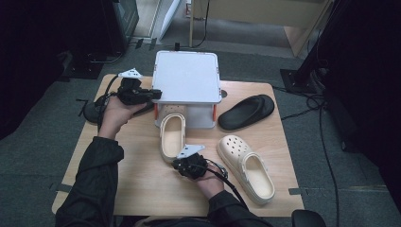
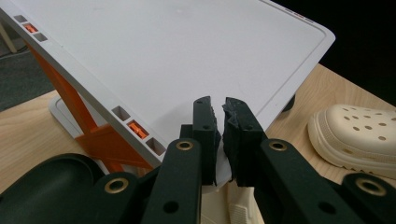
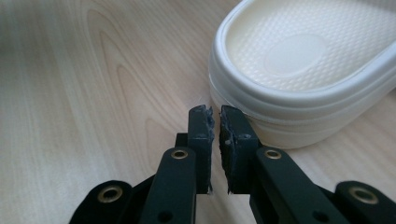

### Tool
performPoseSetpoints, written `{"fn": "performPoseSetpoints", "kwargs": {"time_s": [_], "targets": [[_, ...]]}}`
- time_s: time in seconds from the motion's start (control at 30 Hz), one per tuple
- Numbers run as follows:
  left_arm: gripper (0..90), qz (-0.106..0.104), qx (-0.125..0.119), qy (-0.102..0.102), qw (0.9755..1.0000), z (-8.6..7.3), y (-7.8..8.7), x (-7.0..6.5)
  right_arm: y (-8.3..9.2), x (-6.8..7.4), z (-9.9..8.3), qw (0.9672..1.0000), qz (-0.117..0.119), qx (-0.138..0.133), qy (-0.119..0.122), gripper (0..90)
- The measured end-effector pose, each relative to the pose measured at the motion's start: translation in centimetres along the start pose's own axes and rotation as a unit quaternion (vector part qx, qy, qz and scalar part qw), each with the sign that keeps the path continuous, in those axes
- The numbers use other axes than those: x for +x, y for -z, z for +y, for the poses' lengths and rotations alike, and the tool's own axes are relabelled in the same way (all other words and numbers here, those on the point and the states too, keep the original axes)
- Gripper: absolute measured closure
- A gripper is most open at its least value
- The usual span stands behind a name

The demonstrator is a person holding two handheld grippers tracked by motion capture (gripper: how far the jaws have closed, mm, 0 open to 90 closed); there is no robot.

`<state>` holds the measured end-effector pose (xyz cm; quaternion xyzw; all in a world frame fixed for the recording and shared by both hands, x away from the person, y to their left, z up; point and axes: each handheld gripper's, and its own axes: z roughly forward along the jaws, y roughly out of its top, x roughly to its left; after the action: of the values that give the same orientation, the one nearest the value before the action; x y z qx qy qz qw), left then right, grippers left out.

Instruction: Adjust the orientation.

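A white box (image 1: 198, 117) stands at the back of the wooden table (image 1: 142, 189), its flat lid (image 1: 187, 75) lifted and tilted. My left gripper (image 1: 158, 93) is at the lid's left edge, and in the left gripper view it (image 2: 220, 126) is shut on the rim of the lid (image 2: 163, 56). A cream clog (image 1: 171, 135) lies with its toe inside the box under the lid. My right gripper (image 1: 176, 165) is just behind that clog's heel. In the right gripper view it (image 3: 216, 126) is shut and holds nothing, right beside the clog's heel (image 3: 299, 60).
A second cream clog (image 1: 246, 168) with holes lies at the front right, also seen as the clog (image 2: 355, 135) beyond the lid. A black slipper (image 1: 246, 112) lies right of the box. Another black shoe (image 1: 97, 109) sits under my left hand at the table's left edge.
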<state>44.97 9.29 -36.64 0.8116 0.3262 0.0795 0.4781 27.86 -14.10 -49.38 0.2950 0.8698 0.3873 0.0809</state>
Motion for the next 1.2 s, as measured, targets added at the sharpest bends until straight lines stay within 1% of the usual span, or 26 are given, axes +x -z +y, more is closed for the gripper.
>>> {"fn": "performPoseSetpoints", "kwargs": {"time_s": [0.07,0.13,0.17,0.23,0.33,0.4,0.5,0.57,0.67,0.73,0.77,0.87,0.9,0.97,1.0,1.03,1.07,1.13,1.17,1.2], "targets": [[83.6,0.000,-0.001,-0.002,1.0000,0.0,0.0,0.0,0.0,-0.1,0.2,0.9999,-0.007,-0.003,0.007,82.9],[83.6,0.000,0.000,-0.001,1.0000,0.0,0.0,-0.1,0.0,-0.1,0.3,0.9999,-0.010,-0.004,0.004,82.9],[83.5,0.001,0.000,-0.001,1.0000,0.0,0.0,-0.1,0.0,-0.5,0.6,0.9999,-0.015,-0.005,-0.002,82.5],[83.6,0.001,0.000,-0.001,1.0000,0.0,0.0,-0.1,0.0,-0.8,0.8,0.9998,-0.019,-0.007,-0.005,82.4],[83.6,0.001,0.000,-0.001,1.0000,0.0,-0.1,-0.1,-0.2,-1.5,1.3,0.9997,-0.016,-0.008,-0.015,80.5],[83.7,-0.001,0.000,0.001,1.0000,0.0,0.0,0.0,-0.6,-2.2,1.8,0.9994,-0.007,-0.013,-0.030,81.2],[84.0,-0.001,0.000,0.002,1.0000,0.0,0.0,0.0,-0.8,-2.5,2.2,0.9994,-0.010,-0.013,-0.031,82.0],[84.2,0.000,0.000,0.001,1.0000,0.0,0.0,0.0,-1.3,-2.8,2.9,0.9995,-0.020,-0.008,-0.021,82.1],[84.3,0.000,0.000,0.000,1.0000,0.0,0.0,0.0,-1.6,-3.1,3.3,0.9995,-0.027,-0.002,-0.015,82.1],[84.3,0.000,0.001,0.001,1.0000,0.0,0.0,0.0,-1.9,-3.5,3.6,0.9994,-0.030,0.001,-0.017,83.6],[84.4,0.001,0.001,0.002,1.0000,0.0,0.0,0.0,-2.1,-3.7,3.7,0.9995,-0.027,-0.004,-0.018,82.8],[84.9,0.002,0.002,0.004,1.0000,0.0,0.0,-0.1,-2.5,-4.0,4.0,0.9991,-0.039,0.000,-0.019,82.5],[85.4,0.002,0.002,0.005,1.0000,0.1,0.0,-0.1,-2.8,-4.2,4.1,0.9991,-0.035,-0.004,-0.023,84.1],[85.5,0.002,0.002,0.005,1.0000,0.1,0.0,-0.1,-2.9,-4.3,4.2,0.9992,-0.032,-0.005,-0.022,84.4],[85.5,0.001,0.002,0.005,1.0000,0.0,0.0,-0.1,-3.0,-4.4,4.4,0.9993,-0.031,-0.007,-0.020,83.2],[85.6,0.002,0.002,0.006,1.0000,0.0,0.0,-0.1,-3.2,-4.4,4.8,0.9987,-0.048,-0.002,-0.014,82.2],[85.6,0.002,0.002,0.006,1.0000,0.0,0.0,-0.1,-3.2,-4.4,4.8,0.9987,-0.048,-0.002,-0.014,82.2],[85.6,0.001,0.002,0.006,1.0000,0.0,0.0,-0.1,-3.4,-4.9,5.1,0.9985,-0.049,-0.002,-0.022,82.6],[85.6,0.001,0.002,0.006,1.0000,0.0,0.0,-0.1,-3.5,-5.1,5.2,0.9987,-0.043,-0.004,-0.025,82.2],[85.6,0.001,0.002,0.006,1.0000,0.0,0.0,-0.1,-3.6,-5.3,5.4,0.9987,-0.043,-0.008,-0.027,82.0]]}}
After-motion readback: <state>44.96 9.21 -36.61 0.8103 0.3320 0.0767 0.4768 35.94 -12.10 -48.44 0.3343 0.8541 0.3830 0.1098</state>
